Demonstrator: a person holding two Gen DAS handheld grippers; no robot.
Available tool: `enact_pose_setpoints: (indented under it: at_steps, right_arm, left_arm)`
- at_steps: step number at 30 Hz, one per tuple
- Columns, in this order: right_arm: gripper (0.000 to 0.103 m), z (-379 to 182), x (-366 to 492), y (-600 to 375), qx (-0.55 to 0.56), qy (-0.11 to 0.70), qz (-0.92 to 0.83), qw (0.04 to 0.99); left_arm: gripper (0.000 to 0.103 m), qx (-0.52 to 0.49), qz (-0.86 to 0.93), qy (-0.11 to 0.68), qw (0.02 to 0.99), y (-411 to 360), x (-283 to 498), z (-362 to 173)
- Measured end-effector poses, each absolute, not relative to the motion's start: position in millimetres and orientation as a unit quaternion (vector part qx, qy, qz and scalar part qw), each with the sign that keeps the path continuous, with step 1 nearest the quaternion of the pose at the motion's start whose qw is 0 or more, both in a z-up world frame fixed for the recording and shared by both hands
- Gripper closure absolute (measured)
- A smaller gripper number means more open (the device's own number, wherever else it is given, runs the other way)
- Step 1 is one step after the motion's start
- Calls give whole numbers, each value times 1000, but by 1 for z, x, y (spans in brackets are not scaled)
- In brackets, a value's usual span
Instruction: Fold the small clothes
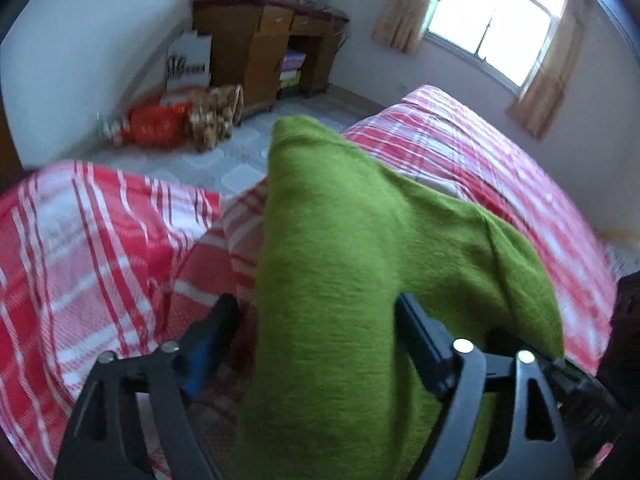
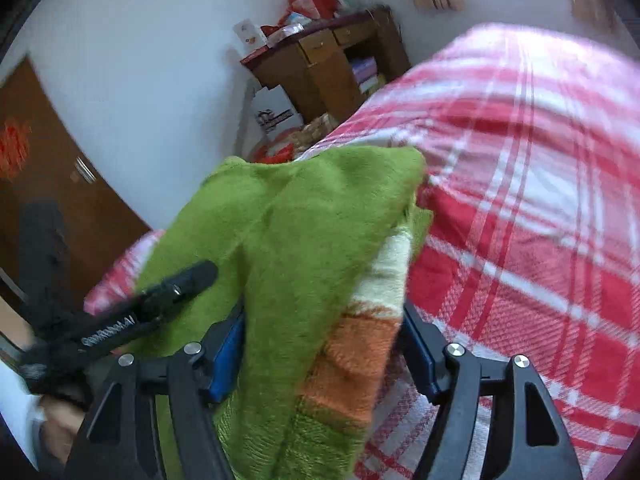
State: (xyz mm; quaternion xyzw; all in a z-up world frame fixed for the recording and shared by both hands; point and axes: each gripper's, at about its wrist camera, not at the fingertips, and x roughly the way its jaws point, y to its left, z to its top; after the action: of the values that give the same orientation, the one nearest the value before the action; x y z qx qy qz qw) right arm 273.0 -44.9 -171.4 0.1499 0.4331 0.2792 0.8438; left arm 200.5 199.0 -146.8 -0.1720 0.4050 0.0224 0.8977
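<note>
The green knitted garment (image 1: 332, 248), with cream and orange bands visible at the right wrist, lay bunched on the red-checked bed (image 1: 100, 248) between the spread fingers of both the left claw (image 1: 316, 316) and right claw (image 2: 320, 320), each released.

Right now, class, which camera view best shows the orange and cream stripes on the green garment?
The right wrist view: the orange and cream stripes show plainly along the edge of the green garment, just above that gripper. The left wrist view shows only the garment's plain green cloth; no stripes appear there.
</note>
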Motion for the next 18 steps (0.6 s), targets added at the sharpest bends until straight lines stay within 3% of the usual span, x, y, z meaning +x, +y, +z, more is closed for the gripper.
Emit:
enact_pose_setpoints:
  at_steps: [3, 11, 12, 13, 14, 18]
  right_arm:
    - [31, -171, 290, -49, 187, 440, 297, 827]
    - [31, -186, 344, -53, 278, 460, 296, 789]
    - [38, -183, 346, -45, 249, 466, 293, 797]
    - [57, -178, 344, -36, 206, 466, 284, 812]
    - [64, -172, 339, -24, 153, 464, 282, 826]
    - [77, -142, 324, -5, 87, 410, 290, 860]
  left_arm:
    - [10, -190, 26, 410, 891, 203, 202, -150]
    - [8, -192, 27, 404, 894, 199, 199, -152]
    - [8, -189, 31, 403, 895, 199, 199, -152]
    - [7, -186, 34, 401, 896, 197, 198, -152]
    - [6, -182, 36, 401, 897, 196, 198, -151]
    - [3, -169, 51, 399, 900, 193, 198, -150]
